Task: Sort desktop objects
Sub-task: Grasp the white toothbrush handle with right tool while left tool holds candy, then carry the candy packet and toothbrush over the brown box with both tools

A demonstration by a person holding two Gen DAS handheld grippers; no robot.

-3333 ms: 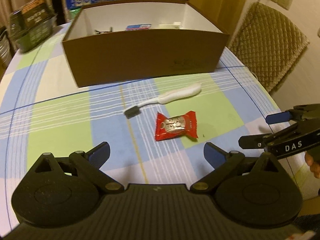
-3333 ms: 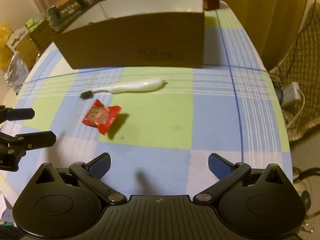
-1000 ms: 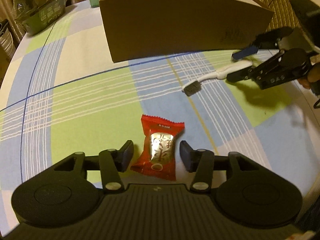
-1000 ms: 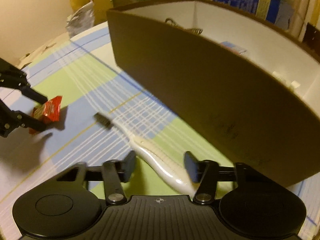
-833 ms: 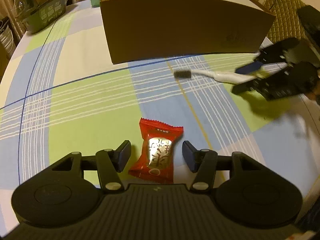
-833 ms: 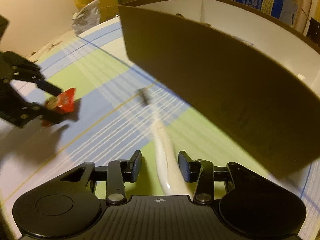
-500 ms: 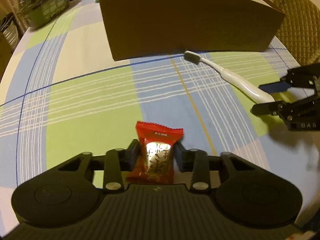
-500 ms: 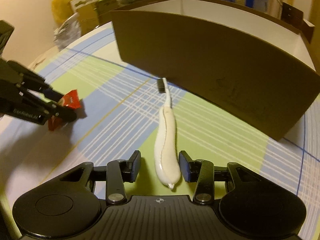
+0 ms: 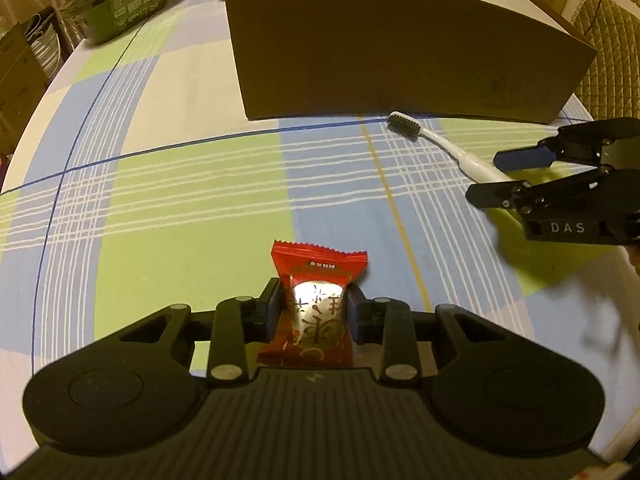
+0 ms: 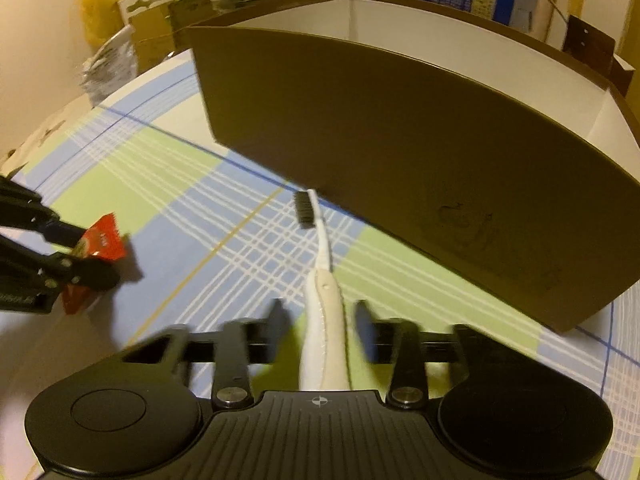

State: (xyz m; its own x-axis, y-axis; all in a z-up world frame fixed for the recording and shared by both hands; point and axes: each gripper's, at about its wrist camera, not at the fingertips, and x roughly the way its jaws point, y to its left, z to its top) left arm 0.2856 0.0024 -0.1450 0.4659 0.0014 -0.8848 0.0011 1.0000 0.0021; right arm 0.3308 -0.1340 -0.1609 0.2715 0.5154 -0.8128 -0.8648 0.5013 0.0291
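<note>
A table (image 9: pixel 168 184) under a blue, green and white checked cloth carries a brown box (image 9: pixel 400 52). A white toothbrush (image 9: pixel 436 142) lies just before the box, its bristles nearest it. A red sweet packet (image 9: pixel 318 264) rests further from the box.

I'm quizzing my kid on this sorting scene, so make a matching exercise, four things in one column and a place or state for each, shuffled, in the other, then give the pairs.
Things:
1. red candy packet
2. white toothbrush
3. brown cardboard box
4. checked tablecloth

Places or states:
A. stands open-topped at the far side of the table
B. pinched in the left hand-held gripper
C. lies flat under everything
D. handle between the right hand-held gripper's pads, bristles toward the box

Pairs: 1-B, 2-D, 3-A, 4-C
</note>
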